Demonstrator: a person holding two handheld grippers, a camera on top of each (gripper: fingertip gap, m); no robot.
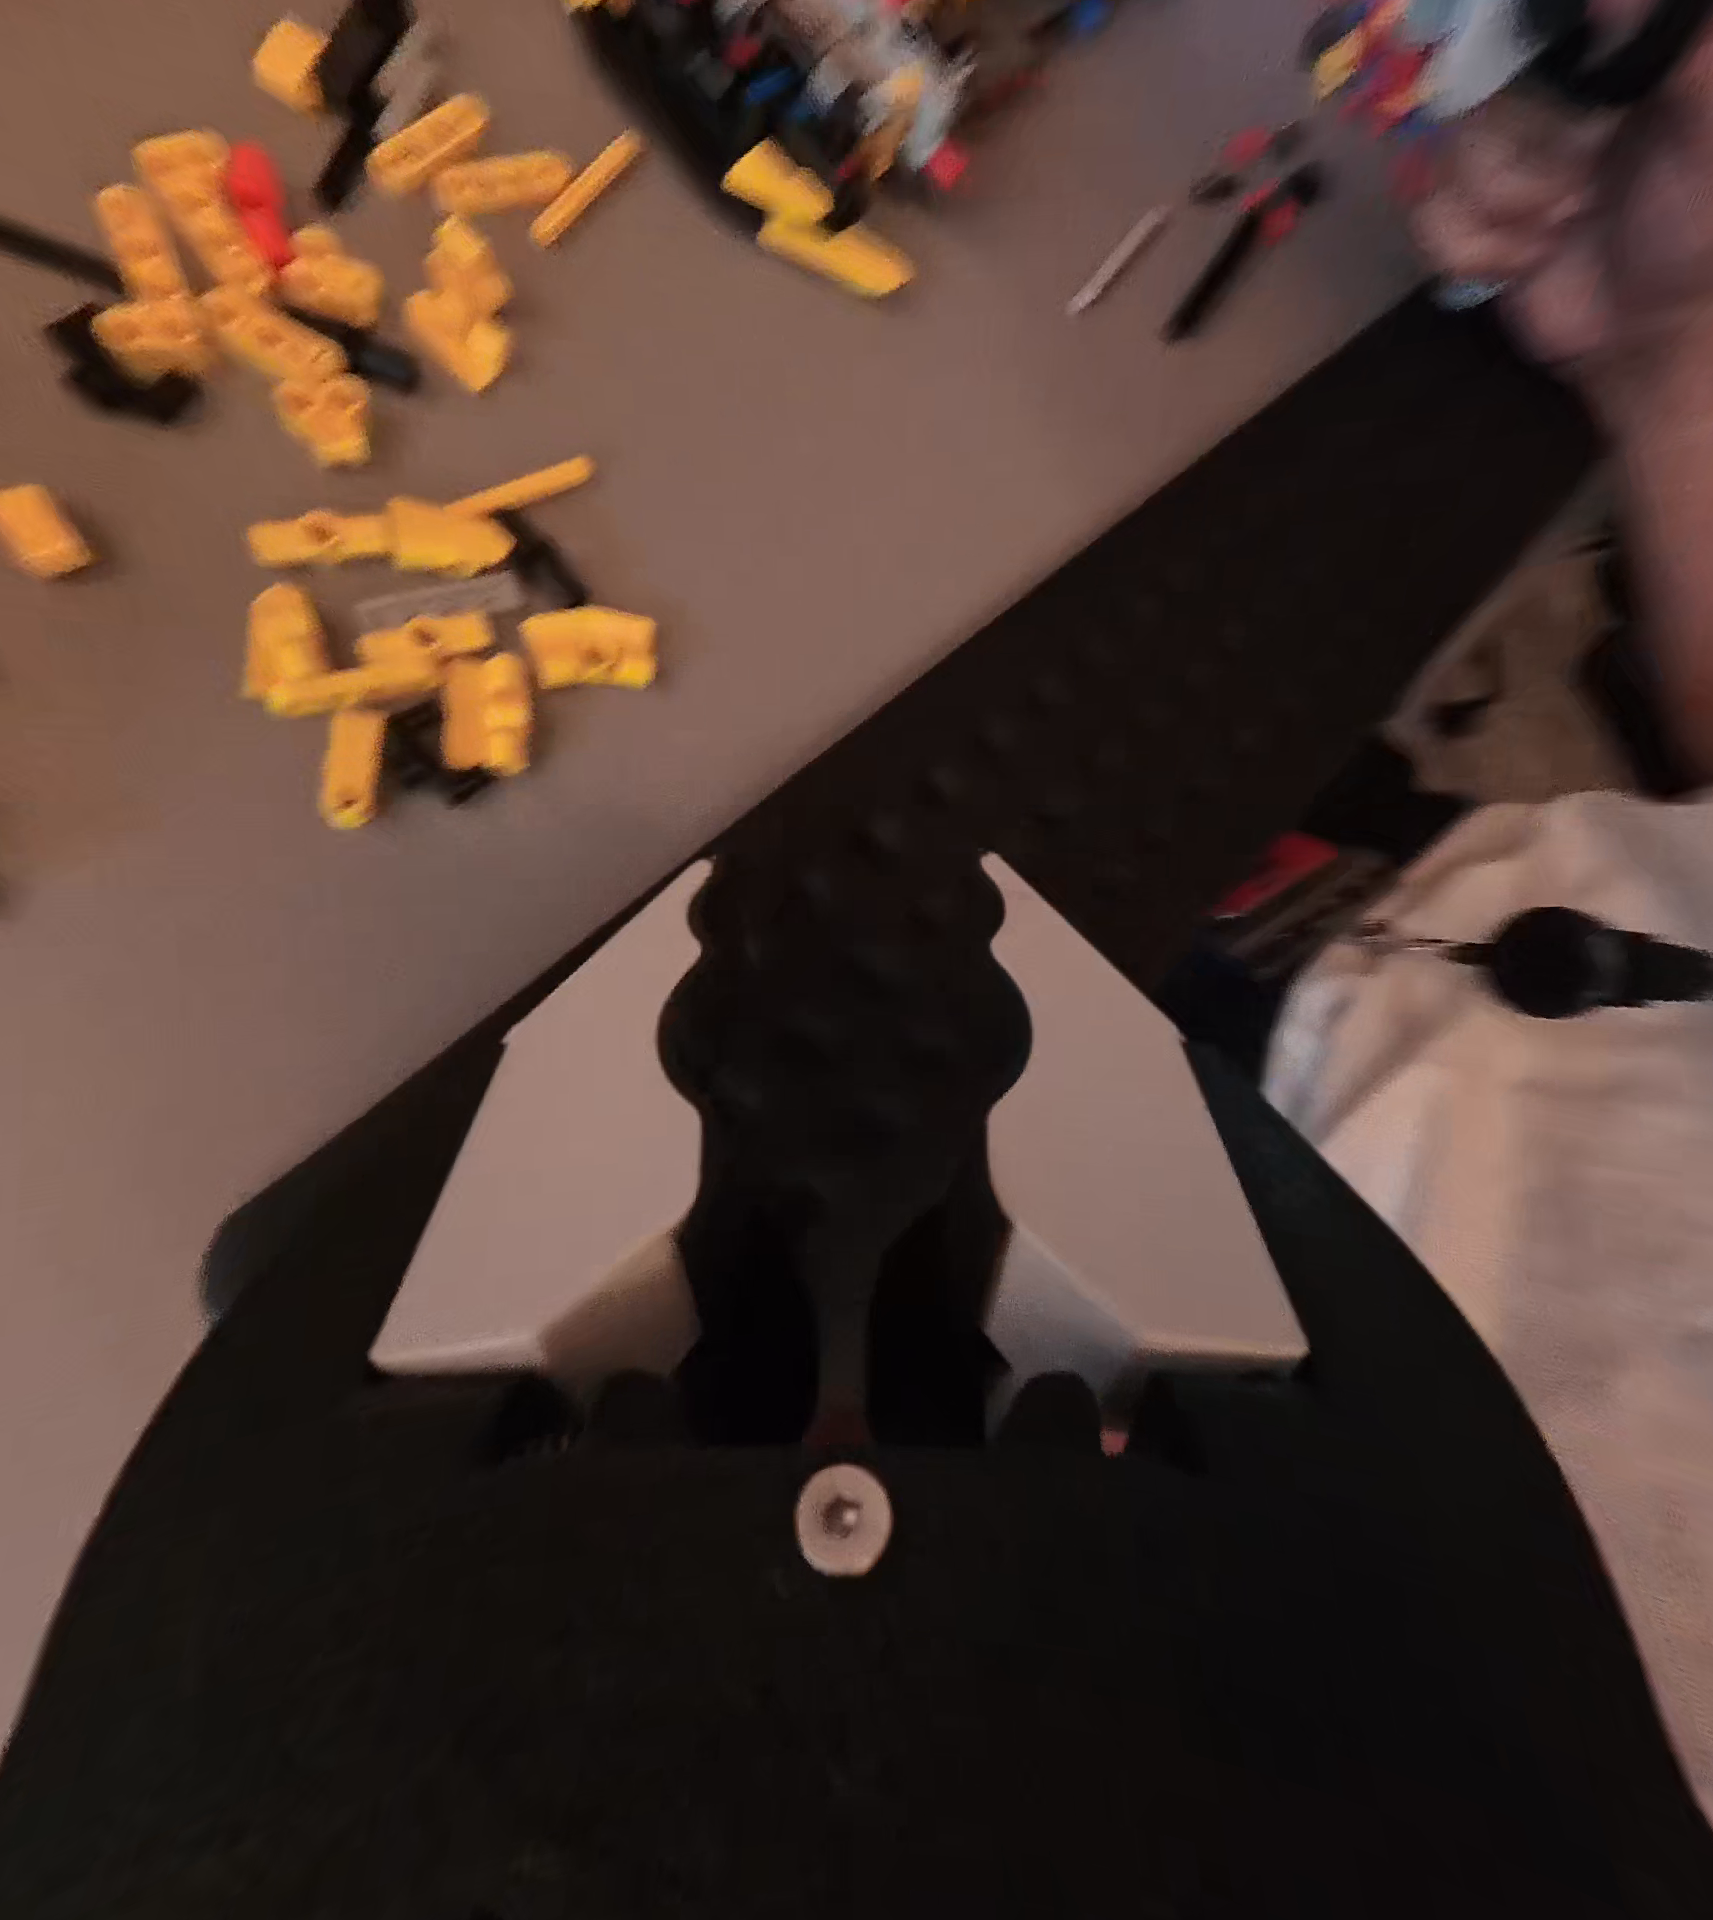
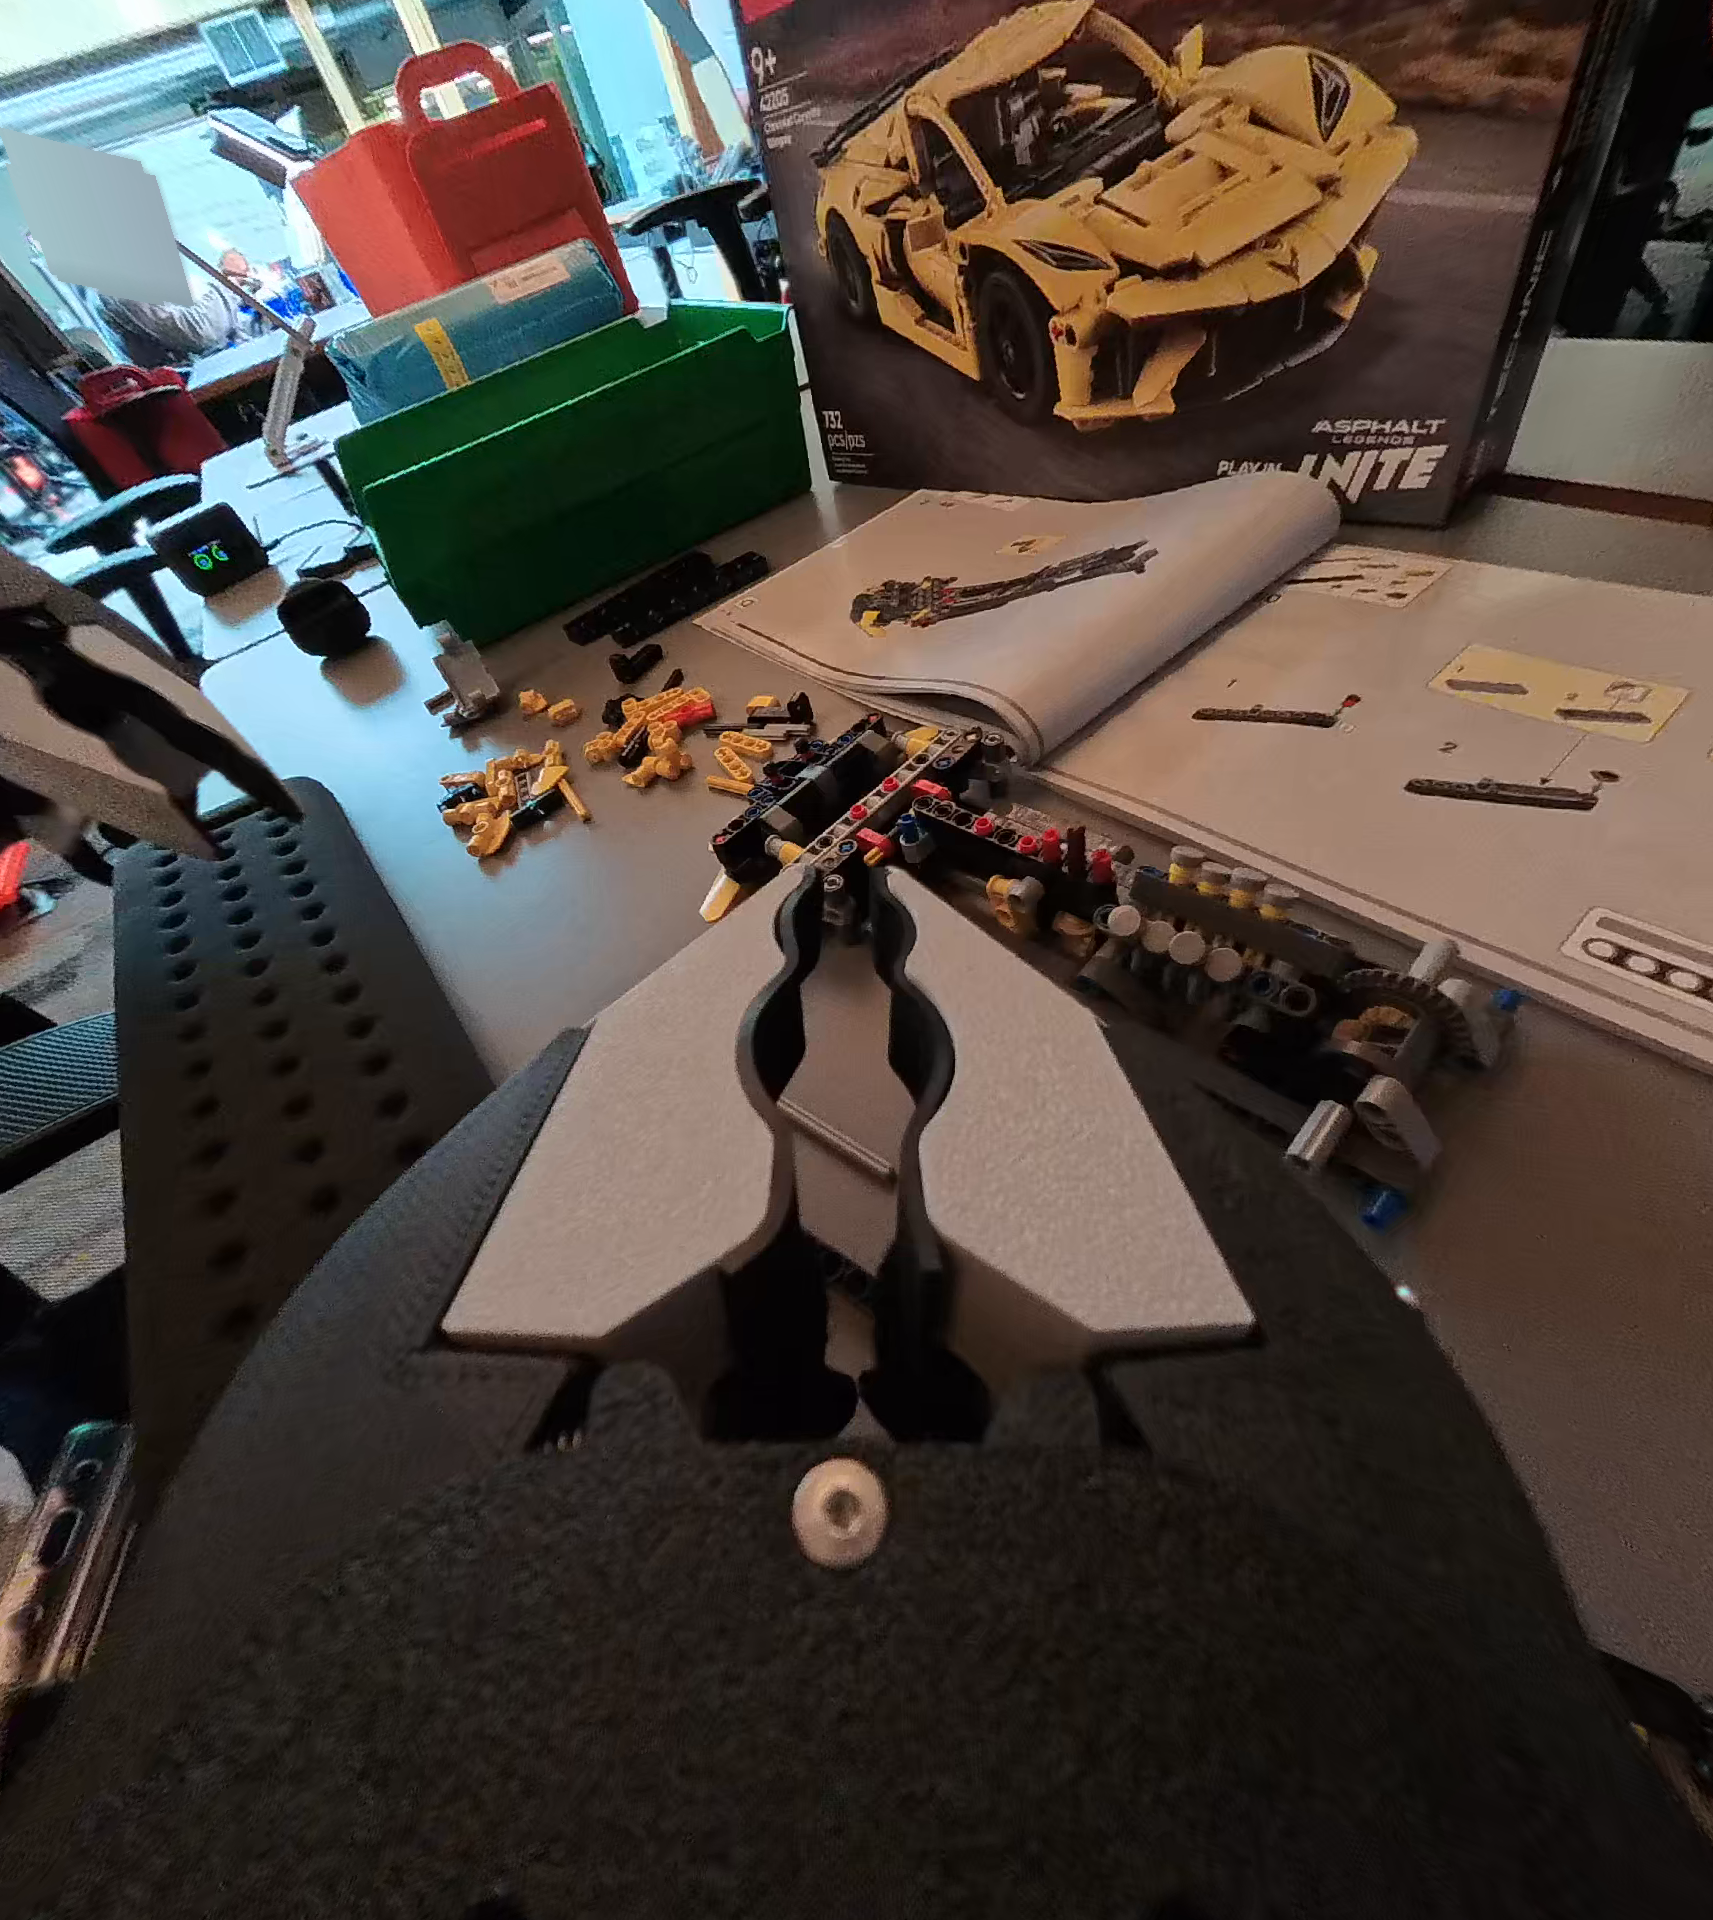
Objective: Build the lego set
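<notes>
Right, the right wrist view is sharp and gives the whole desk (image 2: 540, 935): the set's box (image 2: 1143, 260) standing at the back with a yellow car pictured on it, the instruction booklet (image 2: 1195, 665) lying open in front of it, a green bin (image 2: 571, 468) to the left, and the half-built chassis (image 2: 1060, 894) lying along the booklet's near edge. The left wrist view, badly blurred, shows none of that clearly; it looks down on loose yellow pieces (image 1: 312, 332) scattered over the desk, with only a smeared edge of the chassis at the top.

Right gripper (image 2: 850, 899) now: its fingers (image 2: 706, 1049) are nearly together, tips right at the chassis's near end where a small grey part sits between them, though whether they actually clamp it I cannot tell. Left gripper (image 1: 844, 883): its dark fingers are pressed together with nothing visible between them, over the desk's near edge, well apart from the yellow pieces.
</notes>
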